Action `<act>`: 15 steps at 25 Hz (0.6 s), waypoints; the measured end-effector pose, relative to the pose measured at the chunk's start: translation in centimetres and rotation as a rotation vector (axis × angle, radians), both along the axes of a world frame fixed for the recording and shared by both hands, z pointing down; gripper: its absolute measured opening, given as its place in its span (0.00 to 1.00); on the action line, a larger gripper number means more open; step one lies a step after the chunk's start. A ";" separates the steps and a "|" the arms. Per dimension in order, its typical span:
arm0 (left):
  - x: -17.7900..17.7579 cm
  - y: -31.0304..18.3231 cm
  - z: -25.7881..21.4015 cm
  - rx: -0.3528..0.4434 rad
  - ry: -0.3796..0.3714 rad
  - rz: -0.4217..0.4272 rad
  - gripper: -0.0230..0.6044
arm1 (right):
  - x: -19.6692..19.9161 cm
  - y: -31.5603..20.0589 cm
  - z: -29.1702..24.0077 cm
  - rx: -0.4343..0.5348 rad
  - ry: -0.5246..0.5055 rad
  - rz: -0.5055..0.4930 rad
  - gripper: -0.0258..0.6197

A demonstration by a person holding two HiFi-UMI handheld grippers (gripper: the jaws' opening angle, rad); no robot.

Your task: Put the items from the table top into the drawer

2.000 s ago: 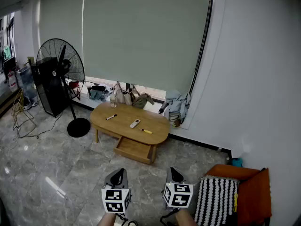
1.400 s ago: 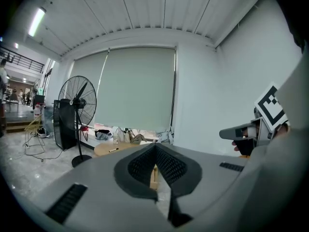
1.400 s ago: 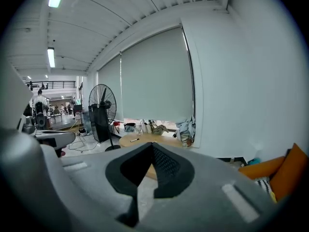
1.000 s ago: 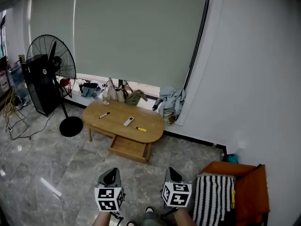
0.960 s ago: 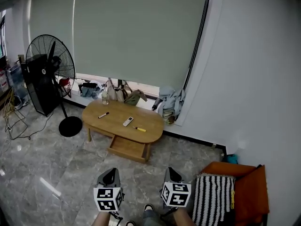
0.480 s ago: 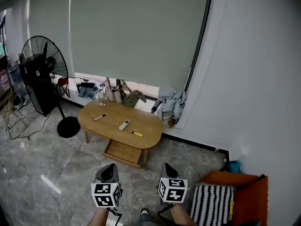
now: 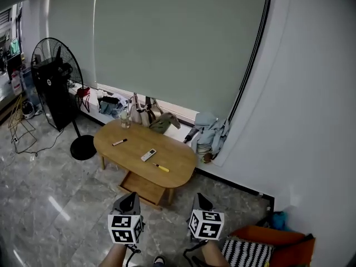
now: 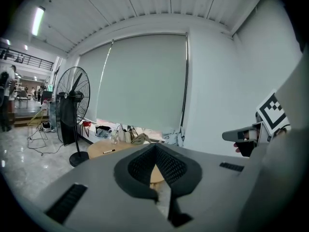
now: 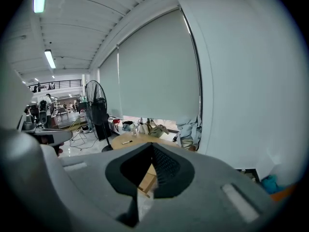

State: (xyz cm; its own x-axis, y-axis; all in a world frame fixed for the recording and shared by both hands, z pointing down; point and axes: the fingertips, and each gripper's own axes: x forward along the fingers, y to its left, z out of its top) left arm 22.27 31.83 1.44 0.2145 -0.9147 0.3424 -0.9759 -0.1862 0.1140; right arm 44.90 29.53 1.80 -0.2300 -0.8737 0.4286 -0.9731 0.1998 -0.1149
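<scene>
Jaws of the left gripper (image 7: 130,202) are pressed together with nothing between them, and those of the right gripper (image 7: 201,202) are closed and empty too. Both grippers are held side by side, apart from each other, pointing forward and slightly downward. Well ahead of both pairs of jaws stands the oval table (image 7: 181,168) with a marker (image 7: 119,142), a remote (image 7: 148,155) and a yellow pen (image 7: 161,168) on top, and the drawer (image 7: 142,187) pulled open beneath its near edge.

Probably an open office hall, marble floor (image 7: 55,204), roller blind (image 7: 178,43), big pedestal fan (image 7: 55,77)
</scene>
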 end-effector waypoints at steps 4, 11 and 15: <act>0.2 -2.0 0.6 0.000 -0.017 -0.021 0.03 | 0.3 -2.2 0.9 -0.014 -0.039 -0.016 0.05; 1.5 -5.7 0.6 -0.020 -0.030 -0.008 0.03 | 1.6 -6.1 1.5 -0.020 0.009 -0.026 0.05; 1.6 -8.0 0.7 -0.017 -0.035 0.004 0.03 | 1.5 -8.4 2.2 -0.034 0.005 -0.019 0.05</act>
